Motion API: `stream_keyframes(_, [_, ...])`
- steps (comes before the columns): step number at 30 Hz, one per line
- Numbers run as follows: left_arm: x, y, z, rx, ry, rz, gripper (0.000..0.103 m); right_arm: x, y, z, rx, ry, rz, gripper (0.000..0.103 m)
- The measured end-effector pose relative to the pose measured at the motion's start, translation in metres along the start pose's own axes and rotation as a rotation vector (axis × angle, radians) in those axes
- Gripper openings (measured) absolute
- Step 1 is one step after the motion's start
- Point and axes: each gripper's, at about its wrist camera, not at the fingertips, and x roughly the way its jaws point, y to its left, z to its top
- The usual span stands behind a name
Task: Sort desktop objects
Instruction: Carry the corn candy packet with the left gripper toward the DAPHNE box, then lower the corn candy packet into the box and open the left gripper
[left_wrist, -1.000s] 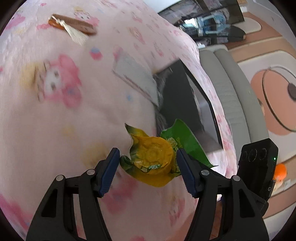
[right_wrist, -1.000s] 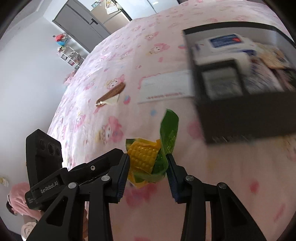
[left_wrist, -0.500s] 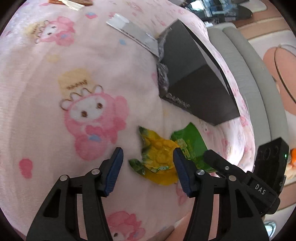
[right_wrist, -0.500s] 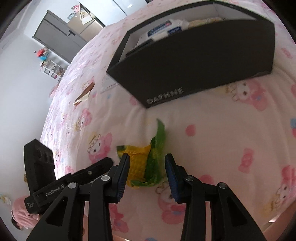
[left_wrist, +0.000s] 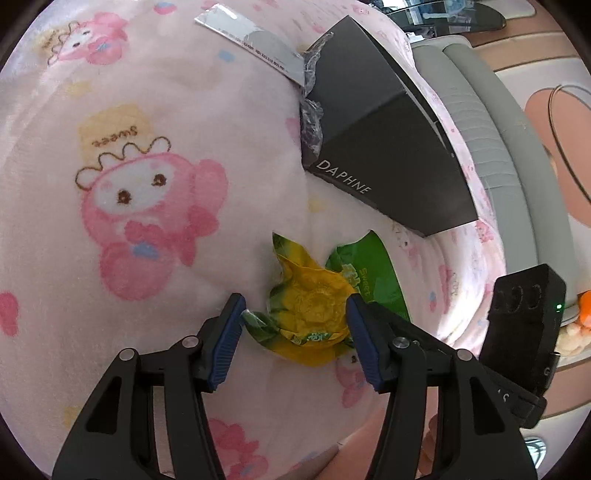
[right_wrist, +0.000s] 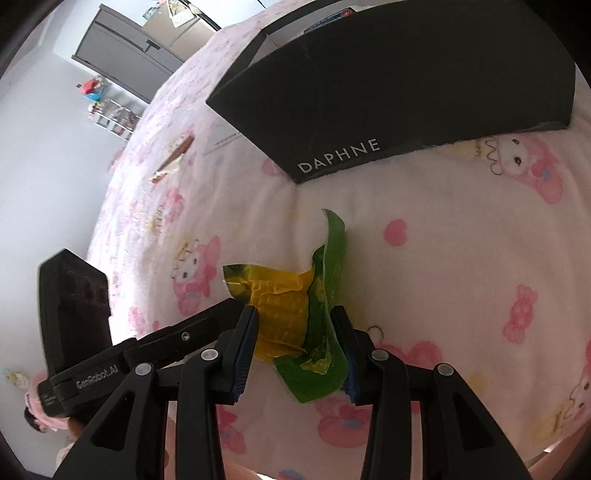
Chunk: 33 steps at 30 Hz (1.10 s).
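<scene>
A yellow and green corn snack packet (left_wrist: 314, 306) lies on the pink blanket (left_wrist: 147, 110) in front of a black DAPHNE box (left_wrist: 388, 155). My left gripper (left_wrist: 295, 328) straddles the packet; its right finger touches it and a gap shows at the left finger. My right gripper (right_wrist: 295, 339) closes on the same packet (right_wrist: 291, 317) from the other side, both pads against it. The box (right_wrist: 388, 92) stands just beyond and holds several items, mostly hidden by its wall.
A grey card (left_wrist: 255, 44) lies against the box's far corner. A wooden comb (right_wrist: 173, 158) lies further off on the blanket. A grey sofa (left_wrist: 480, 122) and floor are past the blanket's edge. Cabinets (right_wrist: 129, 62) stand at the room's far end.
Both grippers came down with the packet from above the blanket to its surface near the box front. The box now looms closer and higher in the right wrist view.
</scene>
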Motion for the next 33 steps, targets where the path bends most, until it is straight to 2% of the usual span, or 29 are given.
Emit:
stream_keyframes(9, [-0.002, -0.02, -0.01, 0.008, 0.007, -0.018, 0.056, -0.022, -0.005, -0.001, -0.006, -0.01, 0.037, 0.035])
stream_keyframes(17, [-0.026, -0.06, -0.007, 0.065, -0.05, -0.05, 0.056, -0.065, 0.009, 0.011, -0.025, -0.085, 0.075, 0.035])
stream_keyframes(20, [-0.037, -0.077, -0.006, 0.087, -0.071, -0.059, 0.056, -0.076, 0.021, 0.019, -0.069, -0.082, 0.053, 0.036])
stream_keyframes(23, [-0.043, -0.092, -0.002, 0.108, -0.092, -0.074, 0.056, -0.097, 0.031, 0.023, -0.127, -0.129, 0.027, 0.036])
stream_keyframes(33, [-0.048, -0.124, -0.001, 0.173, -0.114, -0.061, 0.056, -0.12, 0.025, 0.034, -0.121, -0.175, 0.043, 0.036])
